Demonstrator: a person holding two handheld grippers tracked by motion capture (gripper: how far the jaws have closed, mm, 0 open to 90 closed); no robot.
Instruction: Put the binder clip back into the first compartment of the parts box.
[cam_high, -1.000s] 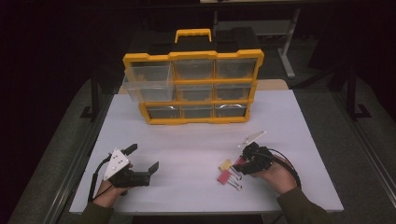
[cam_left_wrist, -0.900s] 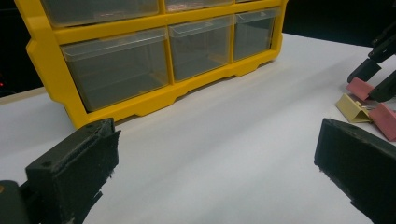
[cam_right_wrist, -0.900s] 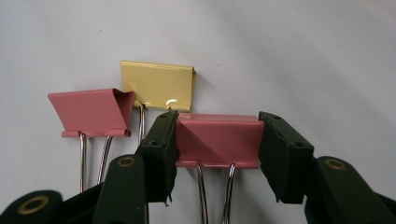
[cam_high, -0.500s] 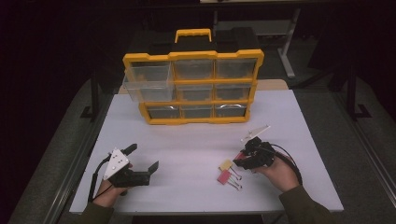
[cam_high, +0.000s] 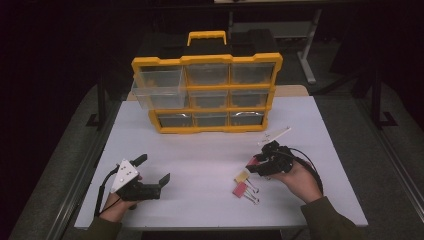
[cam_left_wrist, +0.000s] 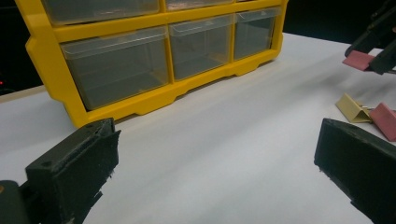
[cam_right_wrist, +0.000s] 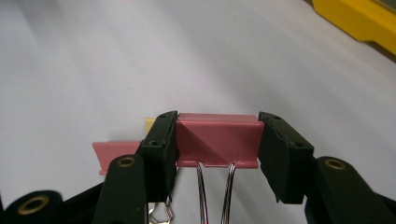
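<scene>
A: Two black pads of my right gripper (cam_right_wrist: 217, 151) clamp one pink metal binder clip (cam_right_wrist: 217, 140) by its ends, off the white table (cam_high: 210, 155) near its right front.

B: Orientation?

A: Its long axis runs jaw to jaw; the wire handles point back toward my hand. A yellow clip (cam_high: 242, 176) and another pink clip (cam_high: 241, 189) lie below.

B: And your left gripper (cam_high: 150, 176)?

A: Jaws wide, empty, facing the yellow drawer organiser (cam_high: 207, 92).

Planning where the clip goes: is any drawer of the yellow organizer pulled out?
Yes: the top-left drawer of the organizer juts forward; the others sit flush.
</scene>
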